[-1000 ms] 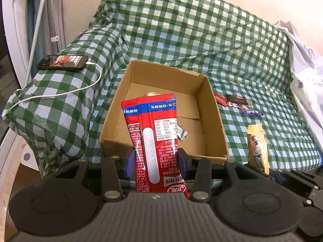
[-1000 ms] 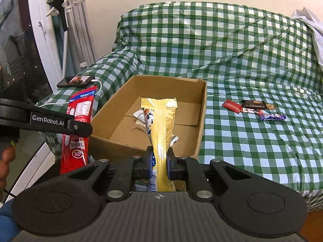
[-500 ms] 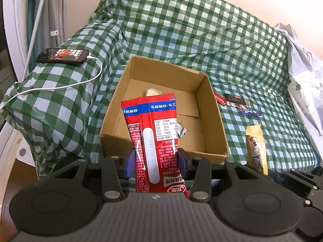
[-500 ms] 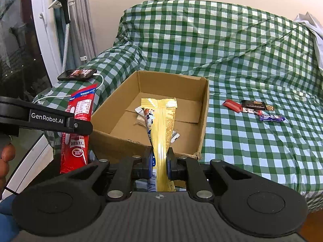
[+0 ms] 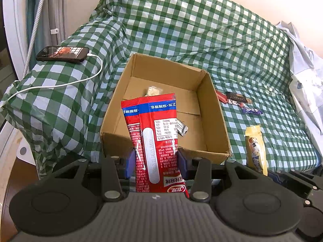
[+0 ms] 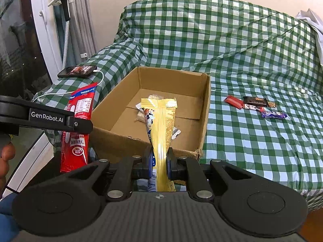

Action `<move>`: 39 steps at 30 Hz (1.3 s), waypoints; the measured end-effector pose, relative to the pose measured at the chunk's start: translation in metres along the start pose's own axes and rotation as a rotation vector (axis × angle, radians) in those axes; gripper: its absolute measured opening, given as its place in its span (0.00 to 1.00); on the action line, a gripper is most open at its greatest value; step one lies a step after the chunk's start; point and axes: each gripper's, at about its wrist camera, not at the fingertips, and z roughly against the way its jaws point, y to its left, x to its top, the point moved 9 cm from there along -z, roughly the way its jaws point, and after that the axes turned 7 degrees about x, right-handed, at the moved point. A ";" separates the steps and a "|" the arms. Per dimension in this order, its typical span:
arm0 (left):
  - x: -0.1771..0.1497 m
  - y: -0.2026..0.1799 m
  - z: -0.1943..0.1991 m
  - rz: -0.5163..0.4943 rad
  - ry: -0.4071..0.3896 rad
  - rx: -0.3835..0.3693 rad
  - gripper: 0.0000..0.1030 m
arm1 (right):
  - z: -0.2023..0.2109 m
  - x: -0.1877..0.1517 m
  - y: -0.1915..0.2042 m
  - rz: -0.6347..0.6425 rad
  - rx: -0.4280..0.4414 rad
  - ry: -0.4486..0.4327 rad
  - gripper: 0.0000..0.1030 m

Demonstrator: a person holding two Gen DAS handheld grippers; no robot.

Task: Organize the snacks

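Snacks are split between the two grippers, a cardboard box and the checked cloth. In the left wrist view, the cardboard box (image 5: 216, 121) sits open on the green checked cloth (image 5: 201, 40), straight ahead of the left gripper (image 5: 155, 162), with its near wall between the gripper and the box floor; a small silver wrapper (image 5: 181, 128) and a pale packet (image 5: 154, 90) lie inside. To the right of the box, on the cloth, lie a few small bars (image 5: 238, 100), and off to the left a phone (image 5: 62, 54) rests on the covered armrest with a white cable (image 5: 60, 84) plugged in. The red snack pack (image 5: 155, 141) stands nearly upright, its long axis running away from the camera, top edge leaning over the box. The jaws are closed on its lower half, pads pressing both sides. In the right wrist view, the same box (image 6: 206, 109) lies ahead of the right gripper (image 6: 159, 162), the small bars (image 6: 254, 105) well apart on the cloth (image 6: 242, 40) to the right, the phone (image 6: 77, 71) at far left. The red snack pack (image 6: 77, 129) hangs at left under the left gripper's arm. The yellow snack pack (image 6: 161, 129) stands upright, its long axis pointing up and forward over the box's near wall, and the jaws are clamped narrowly on its lower part.
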 end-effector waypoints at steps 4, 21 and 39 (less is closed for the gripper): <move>-0.001 0.000 -0.002 0.001 0.005 0.001 0.47 | -0.002 -0.002 0.001 -0.001 0.002 0.004 0.13; -0.001 0.005 -0.009 0.007 0.024 0.002 0.47 | -0.011 -0.012 0.005 -0.007 -0.001 0.017 0.13; -0.001 0.012 -0.039 0.017 0.087 0.005 0.47 | -0.030 -0.015 0.000 -0.024 -0.009 0.093 0.13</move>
